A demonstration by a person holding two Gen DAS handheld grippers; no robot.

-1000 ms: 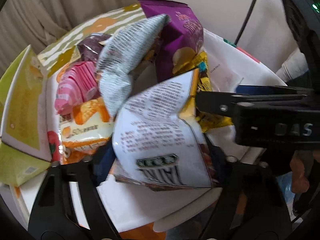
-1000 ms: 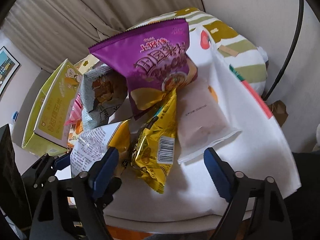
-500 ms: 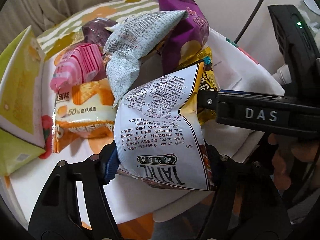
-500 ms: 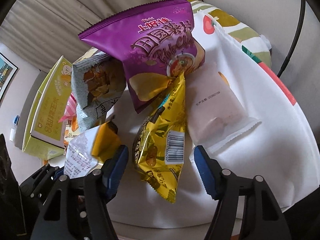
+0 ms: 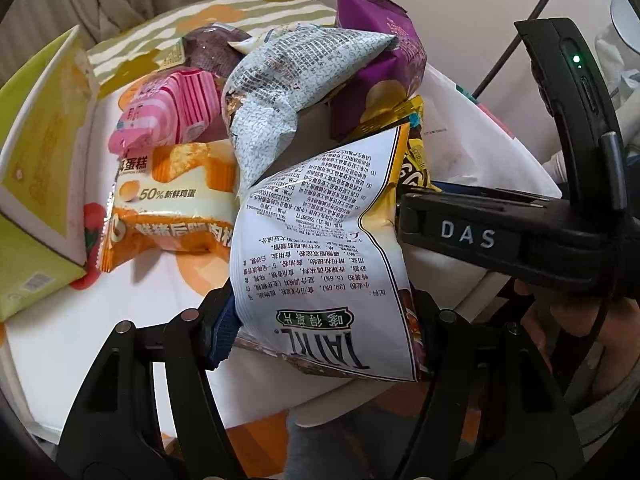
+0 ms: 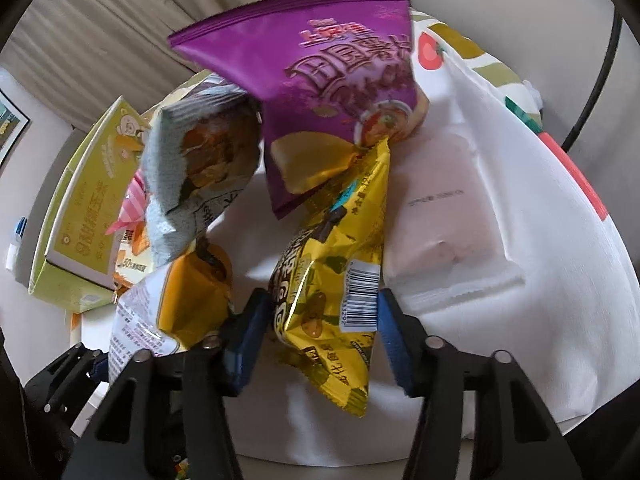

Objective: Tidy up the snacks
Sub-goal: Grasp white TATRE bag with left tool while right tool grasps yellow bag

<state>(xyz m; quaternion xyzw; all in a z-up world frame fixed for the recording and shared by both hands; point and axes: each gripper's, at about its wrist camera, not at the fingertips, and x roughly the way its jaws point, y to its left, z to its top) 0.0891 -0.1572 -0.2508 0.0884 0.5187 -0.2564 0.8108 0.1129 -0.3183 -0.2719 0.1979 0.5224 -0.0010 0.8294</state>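
Left wrist view: the left gripper [image 5: 320, 332] clamps a white bag [image 5: 320, 264] printed "TAIKL" over the table [image 5: 120, 320]; an orange cake pack [image 5: 172, 204] reads "50%".

Right wrist view: the right gripper [image 6: 320, 332] is closing its jaws, pads against the yellow barcoded bag [image 6: 332, 280], below the purple chips bag [image 6: 320, 92].

beige curtain [image 6: 100, 32] behind, black cable [image 6: 596, 80] against pale wall [image 5: 460, 8], framed picture [image 6: 10, 130] at left edge, patterned tablecloth [image 5: 248, 8]
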